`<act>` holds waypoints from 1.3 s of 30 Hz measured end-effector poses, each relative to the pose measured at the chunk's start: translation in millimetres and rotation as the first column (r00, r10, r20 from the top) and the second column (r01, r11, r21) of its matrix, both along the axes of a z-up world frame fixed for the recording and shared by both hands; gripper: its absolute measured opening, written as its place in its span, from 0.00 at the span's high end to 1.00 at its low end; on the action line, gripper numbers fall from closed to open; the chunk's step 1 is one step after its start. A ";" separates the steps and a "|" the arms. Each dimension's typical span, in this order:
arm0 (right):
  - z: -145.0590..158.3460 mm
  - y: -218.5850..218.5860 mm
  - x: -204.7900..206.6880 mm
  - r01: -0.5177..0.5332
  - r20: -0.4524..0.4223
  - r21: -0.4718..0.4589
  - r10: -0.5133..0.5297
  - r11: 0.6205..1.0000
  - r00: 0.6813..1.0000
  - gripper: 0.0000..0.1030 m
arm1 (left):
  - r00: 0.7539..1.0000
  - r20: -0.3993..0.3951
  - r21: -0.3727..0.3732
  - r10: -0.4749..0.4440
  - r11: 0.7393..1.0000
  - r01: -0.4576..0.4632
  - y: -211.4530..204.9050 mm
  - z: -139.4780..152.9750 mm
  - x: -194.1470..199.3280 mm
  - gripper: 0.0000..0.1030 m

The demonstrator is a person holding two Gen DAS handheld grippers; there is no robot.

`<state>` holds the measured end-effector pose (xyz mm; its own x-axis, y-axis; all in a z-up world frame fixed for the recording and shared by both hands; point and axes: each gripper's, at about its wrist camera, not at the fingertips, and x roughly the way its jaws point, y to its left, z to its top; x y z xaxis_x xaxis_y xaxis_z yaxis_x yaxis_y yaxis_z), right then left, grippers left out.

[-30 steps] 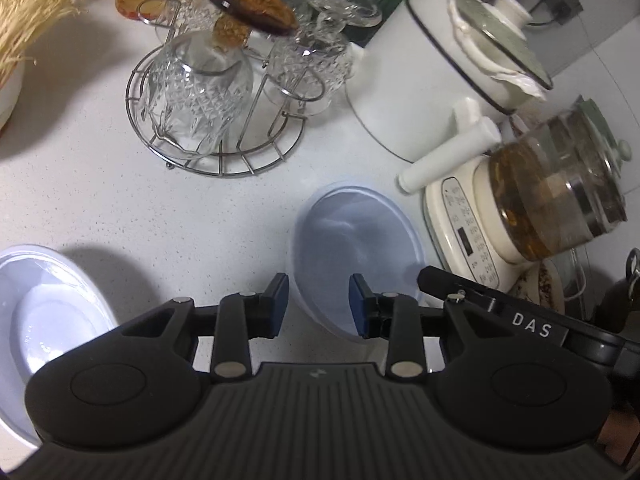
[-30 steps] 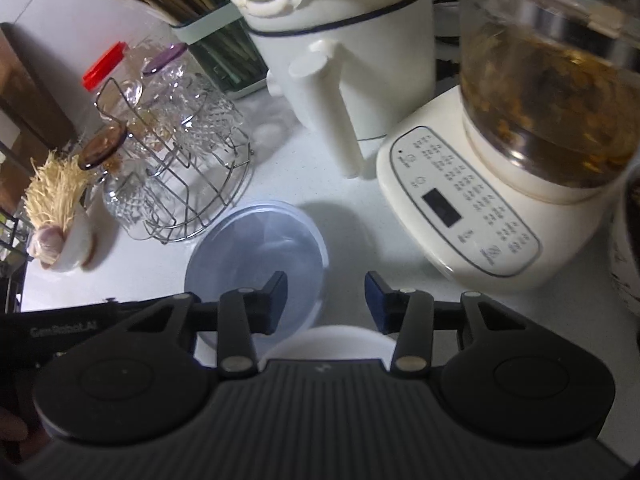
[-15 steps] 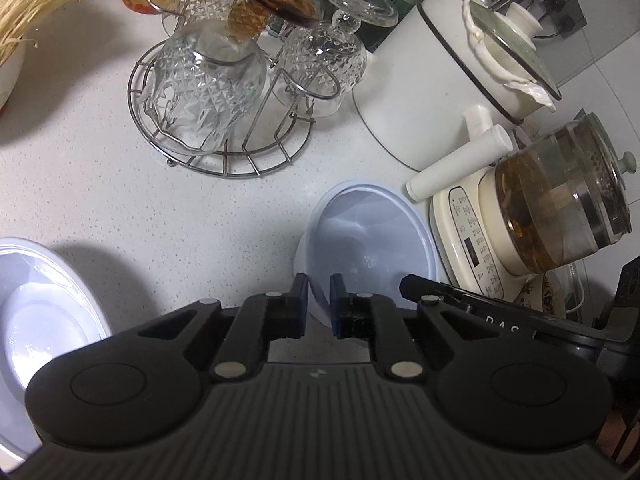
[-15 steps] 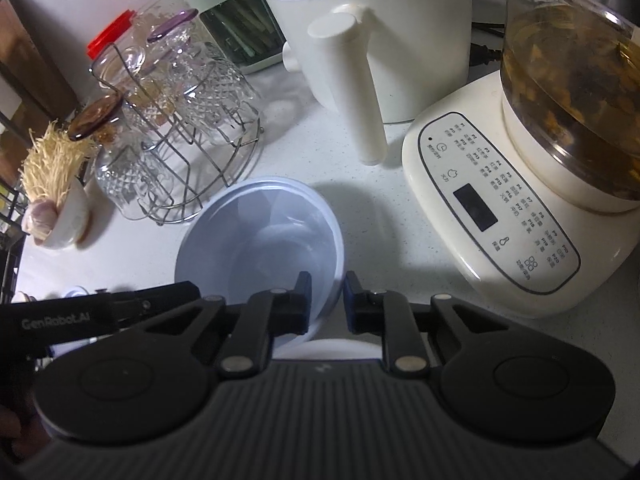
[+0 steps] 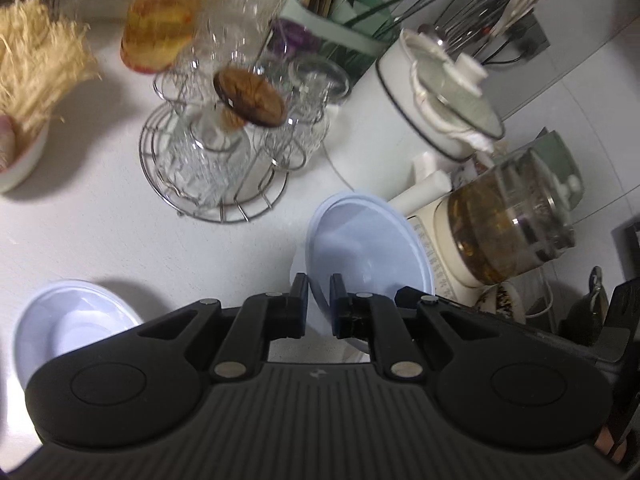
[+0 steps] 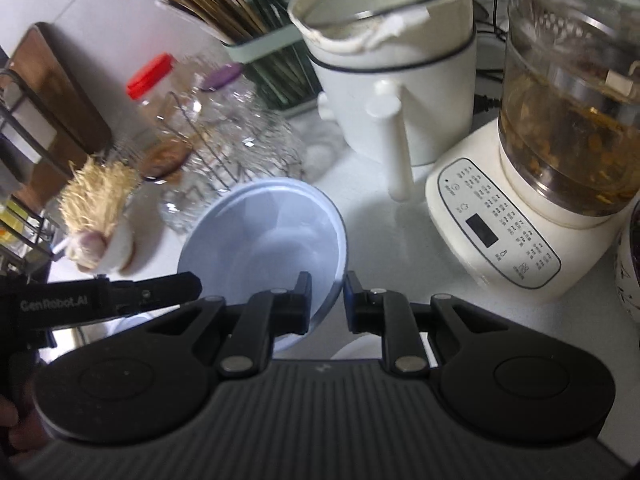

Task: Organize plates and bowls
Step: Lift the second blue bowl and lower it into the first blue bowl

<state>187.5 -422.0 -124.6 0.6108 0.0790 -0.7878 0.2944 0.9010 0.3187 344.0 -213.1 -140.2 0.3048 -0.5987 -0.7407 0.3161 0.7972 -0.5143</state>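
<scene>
A pale blue bowl [image 5: 368,248] is held off the white counter by both grippers. My left gripper [image 5: 319,300] is shut on its near rim. My right gripper [image 6: 327,300] is shut on the rim at the bowl's [image 6: 264,232] other side. The left gripper's body also shows in the right wrist view [image 6: 120,296] at the left. A second pale bowl [image 5: 72,320] sits on the counter at the lower left of the left wrist view. A white rim [image 6: 356,350] shows under the right gripper.
A wire rack of cut glasses [image 5: 216,160] stands behind the bowl. A white pot with a long handle [image 6: 392,80] and a glass kettle on a cream base [image 6: 560,140] stand to the right. A utensil holder [image 5: 340,24], a red-lidded jar [image 5: 164,28] and a garlic bowl [image 6: 96,224] line the back.
Both grippers closed on the blue bowl's rim, then lifted it up off the counter. The views rose and tilted with it.
</scene>
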 end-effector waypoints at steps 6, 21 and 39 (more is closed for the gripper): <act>24.0 21.0 -14.8 0.036 0.037 0.014 -0.037 0.999 0.999 0.81 | 0.999 0.031 -0.011 -0.016 1.000 0.017 22.2 27.2 -10.5 0.87; 54.1 85.0 -46.2 0.101 0.137 0.002 -0.100 0.995 0.986 0.81 | 0.991 0.106 -0.004 -0.080 0.997 0.081 79.6 61.3 -33.4 0.87; 50.8 141.4 -45.1 0.053 0.149 0.036 -0.058 0.998 0.987 0.81 | 0.990 0.130 0.015 -0.046 0.999 0.045 148.1 61.9 -42.9 0.87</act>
